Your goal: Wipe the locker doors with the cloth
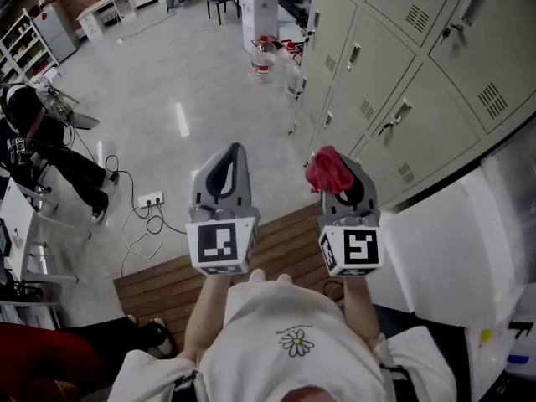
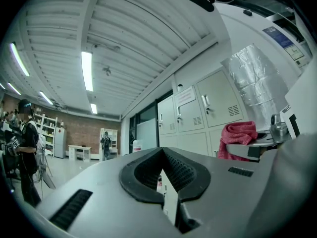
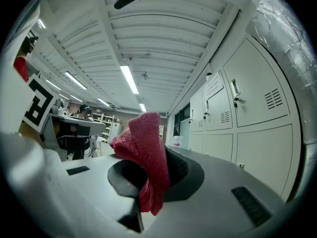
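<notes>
overhead head view, low gripper views, shared lockers (image 1: 402,57)

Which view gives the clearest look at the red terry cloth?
The right gripper view: the red terry cloth fills the centre, pinched between the right gripper's jaws. The head view shows only a small bundle; the left gripper view, part of it.

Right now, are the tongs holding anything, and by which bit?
The right tongs pinch the red cloth around its bunched middle, with ends poking out above and below. The left tongs are shut on nothing.
</notes>
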`<state>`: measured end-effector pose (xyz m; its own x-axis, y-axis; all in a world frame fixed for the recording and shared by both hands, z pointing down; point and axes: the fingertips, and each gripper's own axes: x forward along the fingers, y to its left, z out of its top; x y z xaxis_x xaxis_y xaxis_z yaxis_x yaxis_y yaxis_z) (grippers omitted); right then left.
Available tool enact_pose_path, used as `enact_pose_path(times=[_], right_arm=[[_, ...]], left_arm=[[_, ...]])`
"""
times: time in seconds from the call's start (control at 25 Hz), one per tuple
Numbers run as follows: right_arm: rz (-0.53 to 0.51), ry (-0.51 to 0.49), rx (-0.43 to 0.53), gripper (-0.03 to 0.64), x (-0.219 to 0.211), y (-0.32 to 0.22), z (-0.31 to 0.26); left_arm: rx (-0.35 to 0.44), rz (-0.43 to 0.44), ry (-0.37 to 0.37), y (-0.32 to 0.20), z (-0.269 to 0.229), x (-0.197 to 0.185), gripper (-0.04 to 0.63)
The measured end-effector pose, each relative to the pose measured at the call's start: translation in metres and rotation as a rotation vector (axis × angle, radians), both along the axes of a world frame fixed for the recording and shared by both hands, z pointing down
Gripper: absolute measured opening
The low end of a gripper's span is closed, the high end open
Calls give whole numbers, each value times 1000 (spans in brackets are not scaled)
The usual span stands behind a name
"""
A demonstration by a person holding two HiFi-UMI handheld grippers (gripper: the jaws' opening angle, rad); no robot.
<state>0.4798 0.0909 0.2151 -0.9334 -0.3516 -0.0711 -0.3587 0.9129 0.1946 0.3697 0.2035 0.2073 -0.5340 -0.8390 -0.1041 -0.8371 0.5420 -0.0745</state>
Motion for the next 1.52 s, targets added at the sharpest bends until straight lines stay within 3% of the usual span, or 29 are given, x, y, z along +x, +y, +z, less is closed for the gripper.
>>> enact_pose_path(times=[0.24, 0.4, 0.52, 0.8, 1.12, 1.52], right_arm=[[9, 38, -34, 31, 1, -25, 35], [7, 58, -26, 31, -13, -33, 57], [39, 31, 0, 31, -32, -43, 71], [127, 37, -31, 31, -114, -53, 121], [271, -6, -9, 31, -208, -74, 103], [421, -33, 14, 31, -247, -125, 80]], left_arm=[[0, -43, 3, -6, 22, -12, 17], [24, -64, 39, -10, 46, -44, 17], [50, -51, 26, -20, 65, -75, 17], [14, 50, 0, -47, 96, -165, 17], [55, 197, -19, -84, 73, -259, 16], [73, 343, 8, -158, 66, -290, 16]])
